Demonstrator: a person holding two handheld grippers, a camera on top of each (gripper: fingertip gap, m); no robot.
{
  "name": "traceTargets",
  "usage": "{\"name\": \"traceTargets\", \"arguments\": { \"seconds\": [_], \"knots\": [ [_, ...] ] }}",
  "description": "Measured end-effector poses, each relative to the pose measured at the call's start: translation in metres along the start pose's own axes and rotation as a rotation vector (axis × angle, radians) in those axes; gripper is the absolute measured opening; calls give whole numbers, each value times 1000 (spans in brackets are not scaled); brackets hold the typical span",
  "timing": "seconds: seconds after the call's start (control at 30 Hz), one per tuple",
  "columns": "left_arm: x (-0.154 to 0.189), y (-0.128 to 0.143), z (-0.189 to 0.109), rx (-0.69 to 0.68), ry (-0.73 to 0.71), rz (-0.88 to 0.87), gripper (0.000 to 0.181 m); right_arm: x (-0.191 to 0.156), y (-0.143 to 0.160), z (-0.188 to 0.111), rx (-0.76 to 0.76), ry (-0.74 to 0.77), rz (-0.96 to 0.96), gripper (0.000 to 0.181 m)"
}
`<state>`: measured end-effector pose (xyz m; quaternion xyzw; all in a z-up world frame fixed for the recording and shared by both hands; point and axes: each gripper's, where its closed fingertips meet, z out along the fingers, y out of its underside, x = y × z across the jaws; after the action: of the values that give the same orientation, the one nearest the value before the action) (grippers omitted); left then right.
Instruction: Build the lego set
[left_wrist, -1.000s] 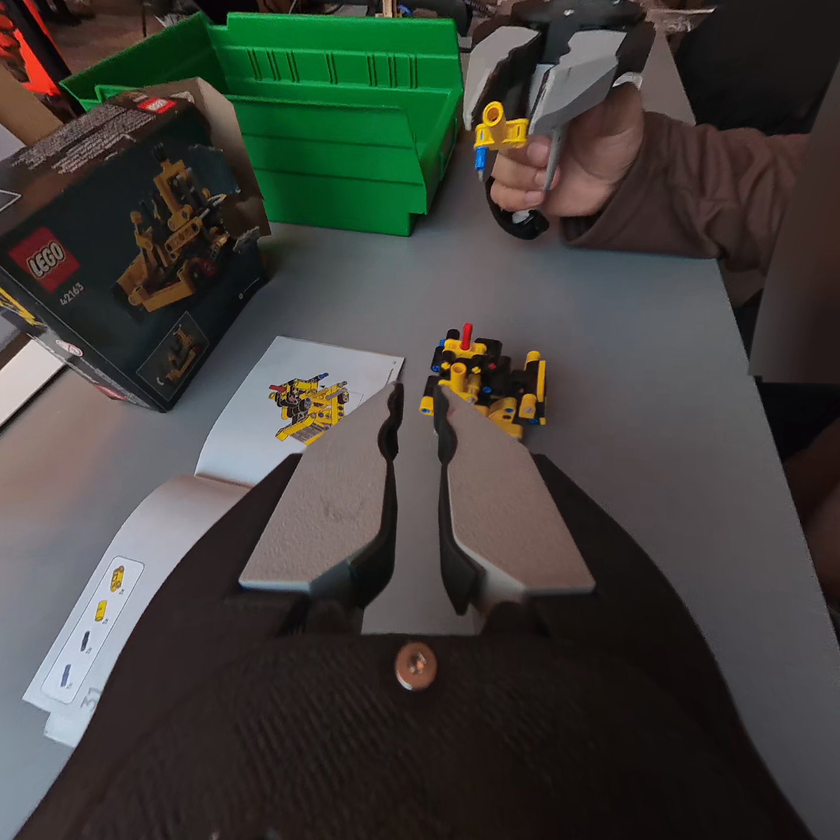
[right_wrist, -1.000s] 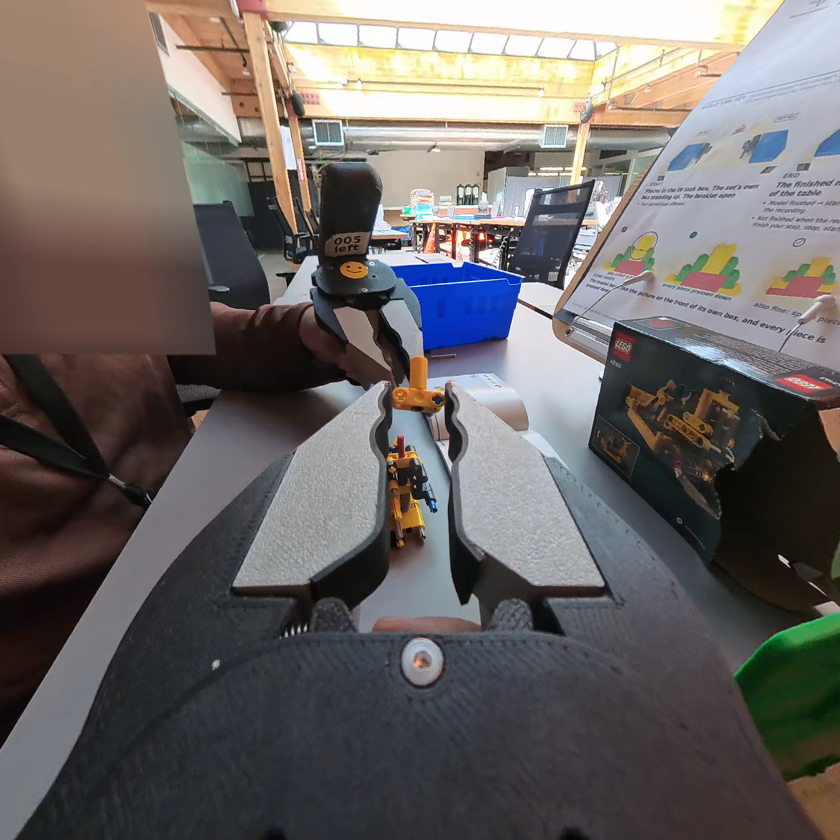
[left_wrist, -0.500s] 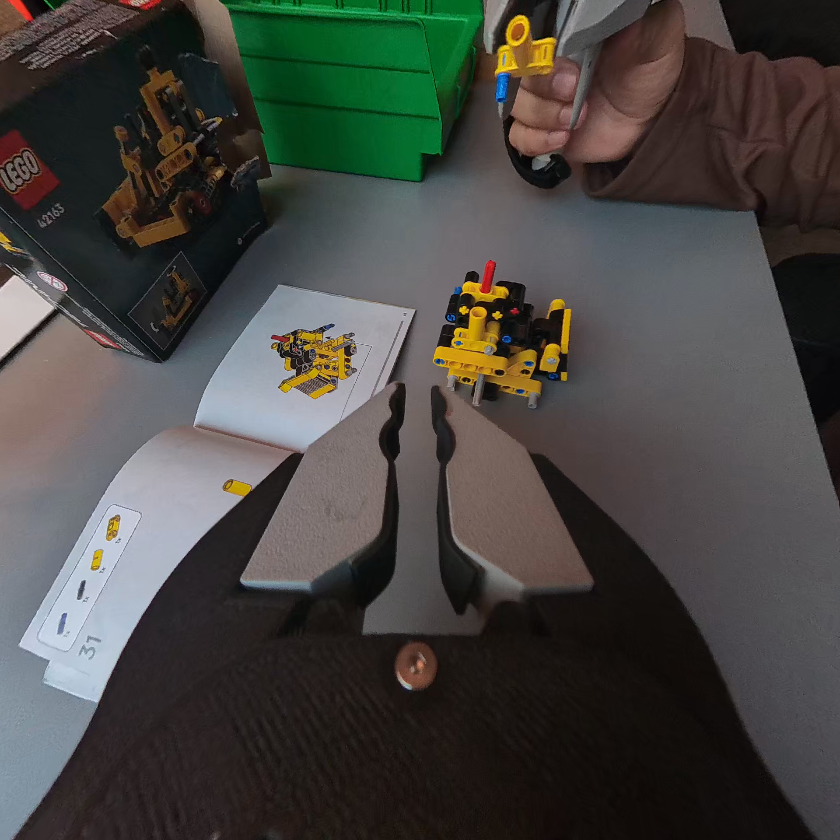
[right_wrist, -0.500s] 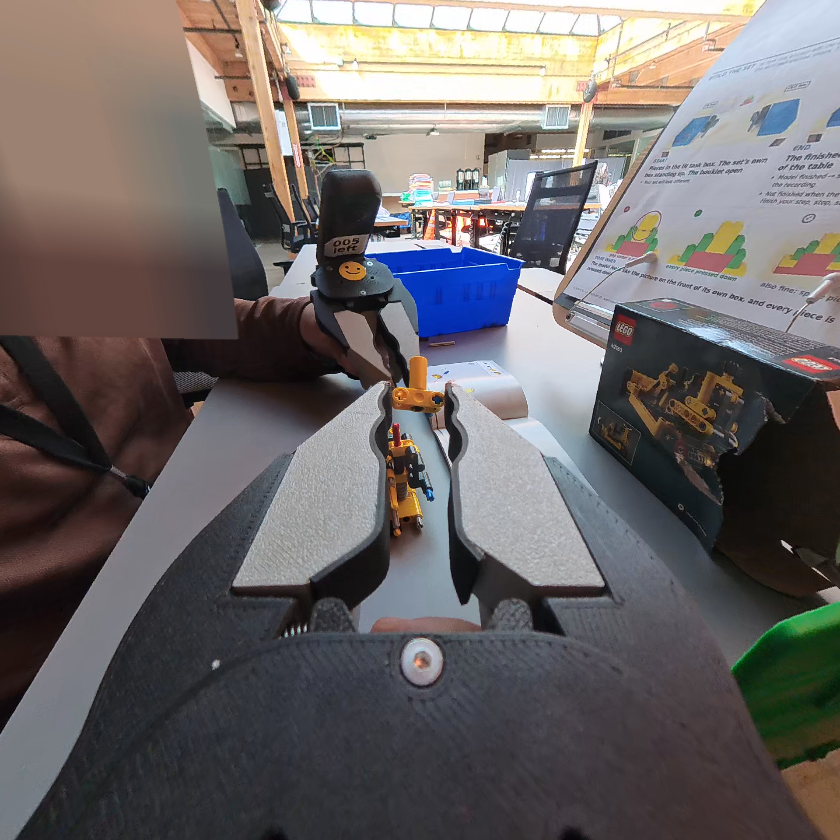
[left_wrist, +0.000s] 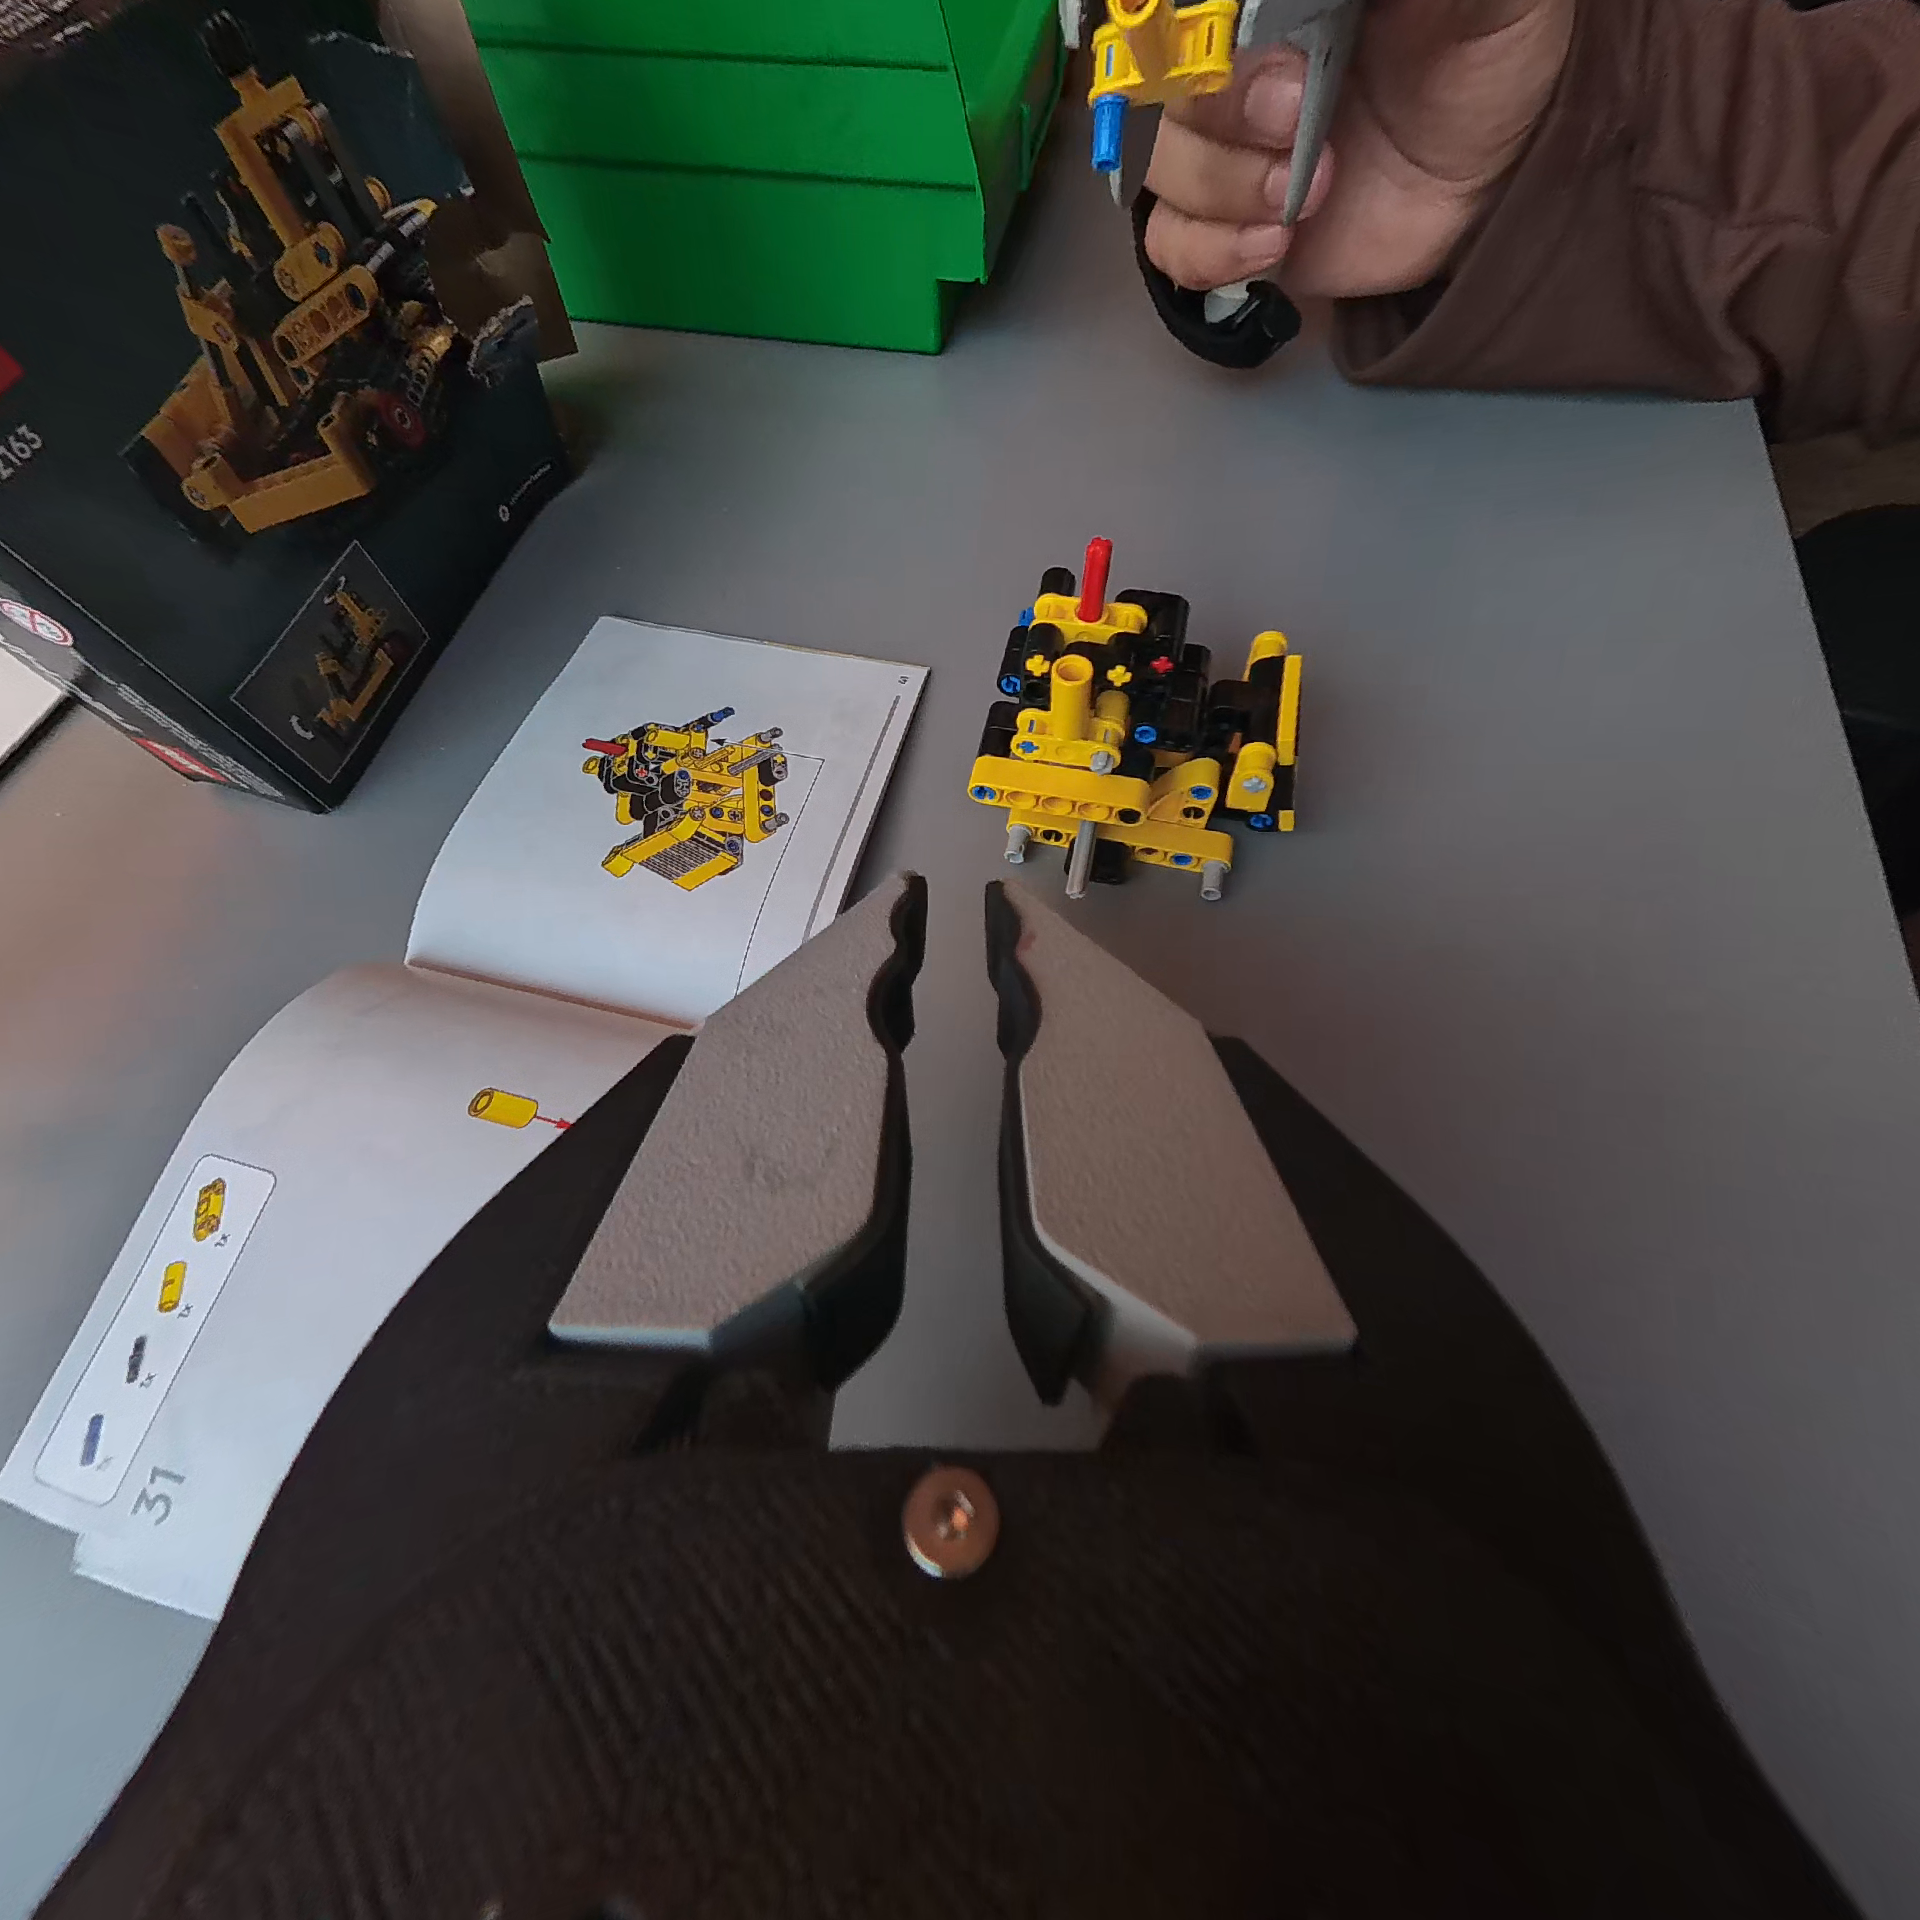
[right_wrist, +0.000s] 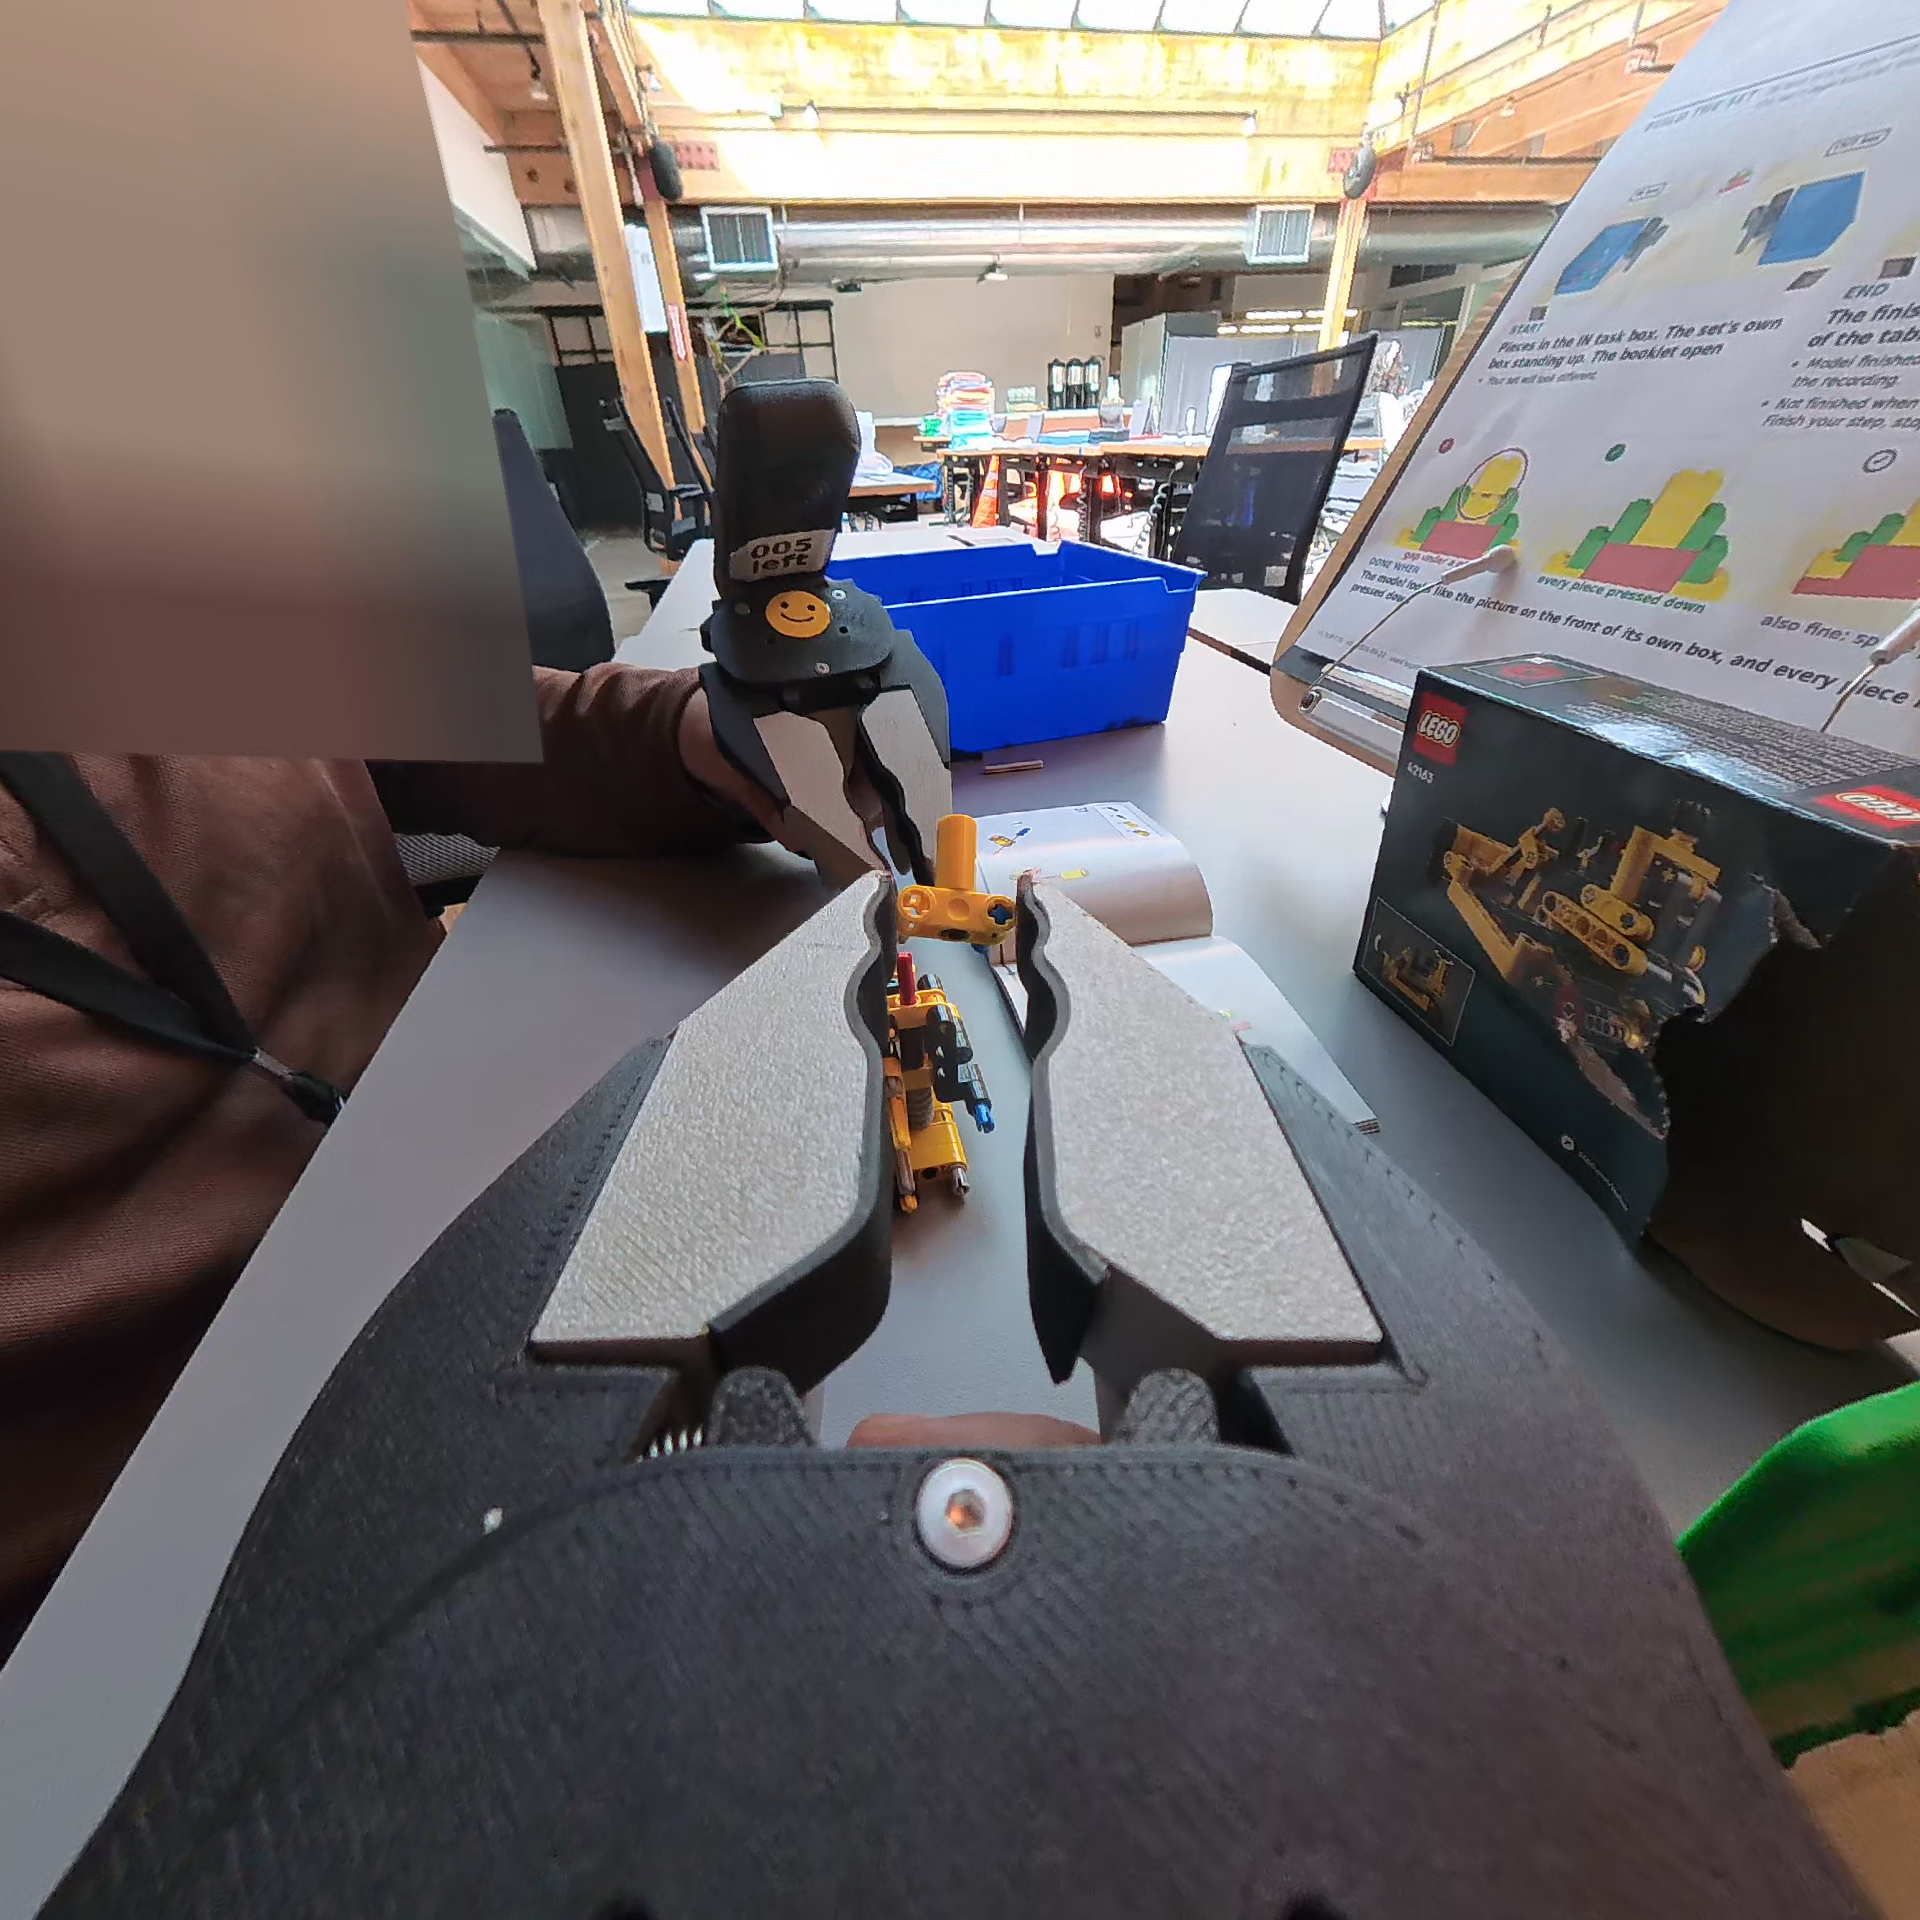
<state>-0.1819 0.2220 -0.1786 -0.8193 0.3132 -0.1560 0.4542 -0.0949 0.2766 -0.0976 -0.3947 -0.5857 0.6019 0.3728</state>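
Observation:
The partly built yellow and black model (left_wrist: 1132, 727) stands on the grey table (left_wrist: 1455, 935), with a red pin sticking up. My left gripper (left_wrist: 951, 896) is nearly shut with only a narrow gap and is empty, hovering just short of the model and to its left. My right gripper (right_wrist: 956, 902) is shut on a small yellow connector piece (right_wrist: 954, 906) and holds it in the air above the model (right_wrist: 930, 1081). In the left wrist view that piece (left_wrist: 1158, 47) shows a blue pin (left_wrist: 1107, 130) hanging from it. The left gripper (right_wrist: 842, 769) also shows in the right wrist view.
An open instruction booklet (left_wrist: 665, 810) lies left of the model. The set's dark box (left_wrist: 239, 364) stands beyond it and a green bin (left_wrist: 769, 177) behind. A blue bin (right_wrist: 1029, 644) and an instruction board (right_wrist: 1662, 364) stand farther off. A person's sleeve (left_wrist: 1662, 208) is at the far right. The tips of one gripper are about 15 centimeters away from the tips of the other.
My left gripper has drawn back from the model, which now sits clear of its fingertips. My right gripper still holds the yellow piece aloft, almost unmoved.

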Motion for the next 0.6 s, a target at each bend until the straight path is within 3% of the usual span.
{"name": "traceTargets", "arguments": {
  "seconds": [0.6],
  "knots": [
    [3,0,2,0,10,-1,8,-4,2,3,-13,-17,5,19]
  ]
}}
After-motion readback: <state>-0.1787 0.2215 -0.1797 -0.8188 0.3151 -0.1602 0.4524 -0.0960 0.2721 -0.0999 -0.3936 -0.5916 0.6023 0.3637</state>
